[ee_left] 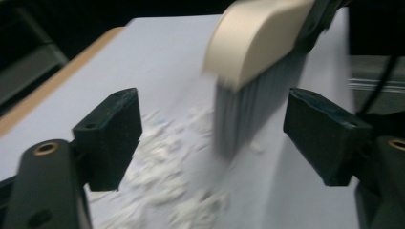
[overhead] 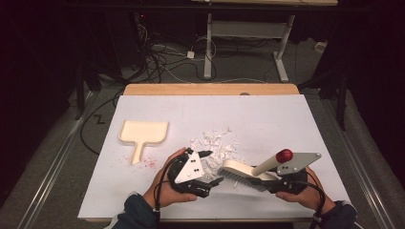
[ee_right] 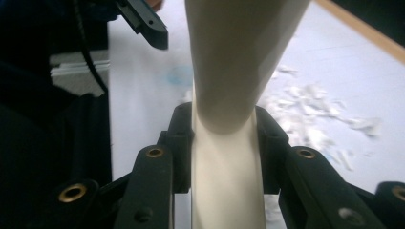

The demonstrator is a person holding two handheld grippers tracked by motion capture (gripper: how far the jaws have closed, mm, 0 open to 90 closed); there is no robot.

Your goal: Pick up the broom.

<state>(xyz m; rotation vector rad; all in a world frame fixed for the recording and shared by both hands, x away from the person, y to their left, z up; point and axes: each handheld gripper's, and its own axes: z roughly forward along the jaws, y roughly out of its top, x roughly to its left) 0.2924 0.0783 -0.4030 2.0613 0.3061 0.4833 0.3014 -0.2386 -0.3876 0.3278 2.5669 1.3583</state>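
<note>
A cream hand brush [overhead: 239, 171] with grey bristles and a red-tipped handle lies tilted at the table's front right. My right gripper [overhead: 274, 183] is shut on its handle. In the right gripper view the jaws clamp the cream handle [ee_right: 229, 157] from both sides. My left gripper [overhead: 213, 167] stands open just left of the brush head, with nothing between its fingers. In the left gripper view the brush head [ee_left: 258, 38] and its bristles hang ahead, between the wide jaws [ee_left: 212, 129]. A pile of white paper scraps [overhead: 215, 143] lies behind the left gripper.
A cream dustpan [overhead: 143, 132] lies at the left of the white sheet [overhead: 277, 114], handle toward me, with red specks beside the handle. The table's wooden far edge [overhead: 210, 89] borders a floor with cables and another table's legs.
</note>
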